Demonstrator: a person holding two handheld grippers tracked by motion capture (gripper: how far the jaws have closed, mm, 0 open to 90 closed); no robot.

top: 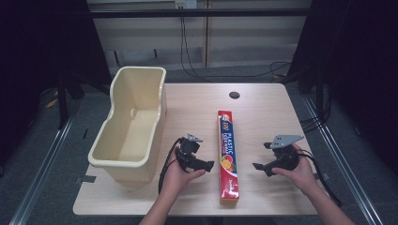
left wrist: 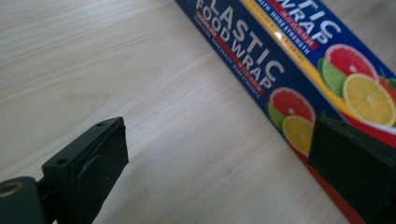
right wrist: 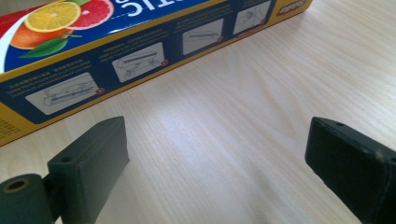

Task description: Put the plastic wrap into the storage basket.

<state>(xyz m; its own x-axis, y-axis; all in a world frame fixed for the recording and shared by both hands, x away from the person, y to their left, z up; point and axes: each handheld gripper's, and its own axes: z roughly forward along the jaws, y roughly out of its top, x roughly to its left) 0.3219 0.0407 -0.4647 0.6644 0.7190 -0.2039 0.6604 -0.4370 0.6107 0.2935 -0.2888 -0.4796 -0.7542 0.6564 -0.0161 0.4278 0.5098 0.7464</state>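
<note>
Light wood-grain table (top: 263, 112) with a small dark round hole (top: 234, 95) near the far edge, a cream plastic tub (top: 131, 124) sitting on its left side, and a long plastic food wrap box (top: 227, 157) lying lengthwise mid-table.

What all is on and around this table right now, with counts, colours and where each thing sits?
plastic food wrap box: one, blue, red and yellow with citrus pictures, lying lengthwise mid-table between the hands
bin: one, cream plastic, empty, on the table's left side
table: one, light wood, with a dark round hole near its far edge
cables: several, black, on the floor beyond the table
left hand-held gripper: one, black, jaws open, left of the box
right hand-held gripper: one, black, jaws open, right of the box
hands: two, at the near edge
</note>
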